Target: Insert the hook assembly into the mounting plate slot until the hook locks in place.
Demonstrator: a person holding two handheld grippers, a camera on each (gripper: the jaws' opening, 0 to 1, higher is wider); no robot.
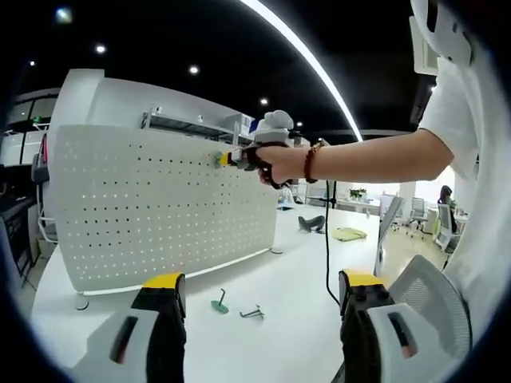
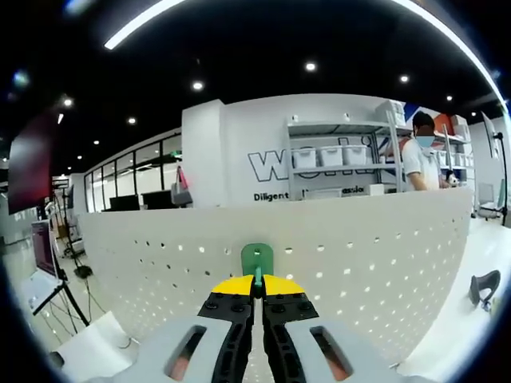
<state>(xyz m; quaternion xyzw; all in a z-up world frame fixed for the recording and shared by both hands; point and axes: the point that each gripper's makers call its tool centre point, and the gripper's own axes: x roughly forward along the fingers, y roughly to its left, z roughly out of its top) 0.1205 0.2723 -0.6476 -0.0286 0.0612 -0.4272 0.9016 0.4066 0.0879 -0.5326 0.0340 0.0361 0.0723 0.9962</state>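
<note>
Right gripper view — right hand-held gripper (image 2: 257,294) pinching the green hook (image 2: 257,259) flat against the white pegboard (image 2: 383,247).

right gripper (image 1: 226,159) presses green hook (image 1: 219,159) against pegboard (image 1: 160,207).

A green hook assembly (image 2: 257,259) is seen flat against the upright white perforated mounting plate (image 2: 383,247) near its top edge. A second green hook (image 1: 219,303) and a metal hook (image 1: 253,313) are observed lying on the table.
</note>
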